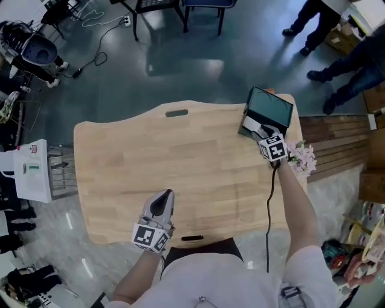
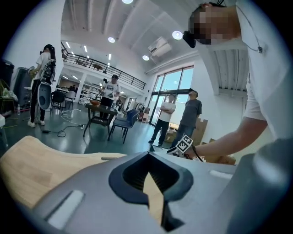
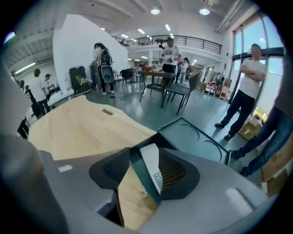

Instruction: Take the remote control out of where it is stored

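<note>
A dark green box (image 1: 269,112) stands open at the far right corner of the wooden table (image 1: 180,162), its lid (image 3: 197,139) tilted back. Something white (image 3: 151,164), perhaps the remote control, lies inside by the near wall. My right gripper (image 1: 260,131) points down into the box mouth. In the right gripper view its jaws (image 3: 144,151) stand apart, with the box wall and the white thing showing between them, and nothing is gripped. My left gripper (image 1: 162,200) hovers over the near middle of the table, its tips (image 2: 149,155) together and empty.
A slatted wooden bench (image 1: 337,144) adjoins the table's right side, with pink flowers (image 1: 302,157) at the edge. A white device (image 1: 33,171) stands to the left. Chairs (image 1: 180,9), a floor cable (image 1: 99,57) and standing people (image 1: 337,66) lie beyond the far edge.
</note>
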A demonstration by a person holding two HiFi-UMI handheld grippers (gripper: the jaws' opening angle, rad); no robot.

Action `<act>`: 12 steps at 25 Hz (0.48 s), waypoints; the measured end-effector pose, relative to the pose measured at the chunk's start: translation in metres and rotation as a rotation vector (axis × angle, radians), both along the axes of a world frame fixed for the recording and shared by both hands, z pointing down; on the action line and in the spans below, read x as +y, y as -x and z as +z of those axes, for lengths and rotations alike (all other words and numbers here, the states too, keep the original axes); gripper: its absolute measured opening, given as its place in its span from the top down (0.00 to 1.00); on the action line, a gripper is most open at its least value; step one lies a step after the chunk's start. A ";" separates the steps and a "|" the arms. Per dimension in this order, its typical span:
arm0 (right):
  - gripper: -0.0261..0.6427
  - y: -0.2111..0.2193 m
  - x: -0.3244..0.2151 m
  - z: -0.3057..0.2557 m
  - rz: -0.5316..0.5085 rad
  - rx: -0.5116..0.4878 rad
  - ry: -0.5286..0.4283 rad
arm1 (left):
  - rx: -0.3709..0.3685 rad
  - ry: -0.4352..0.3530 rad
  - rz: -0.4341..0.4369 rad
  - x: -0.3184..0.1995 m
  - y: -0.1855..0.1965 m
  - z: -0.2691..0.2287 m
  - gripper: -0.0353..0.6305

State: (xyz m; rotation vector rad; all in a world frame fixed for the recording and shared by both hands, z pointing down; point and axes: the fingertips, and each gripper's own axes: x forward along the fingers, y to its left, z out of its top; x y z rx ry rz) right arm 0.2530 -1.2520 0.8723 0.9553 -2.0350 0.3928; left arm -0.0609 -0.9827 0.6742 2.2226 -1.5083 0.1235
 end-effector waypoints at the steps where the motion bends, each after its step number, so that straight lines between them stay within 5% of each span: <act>1: 0.61 -0.005 -0.008 0.012 -0.023 0.042 0.023 | -0.007 0.013 -0.007 0.000 0.004 0.006 0.95; 9: 0.47 -0.029 -0.027 0.095 -0.187 0.336 0.293 | -0.034 0.088 -0.082 0.010 0.028 0.047 0.95; 12: 0.45 -0.048 -0.036 0.106 -0.229 0.503 0.321 | -0.042 0.101 -0.105 0.017 0.033 0.052 0.95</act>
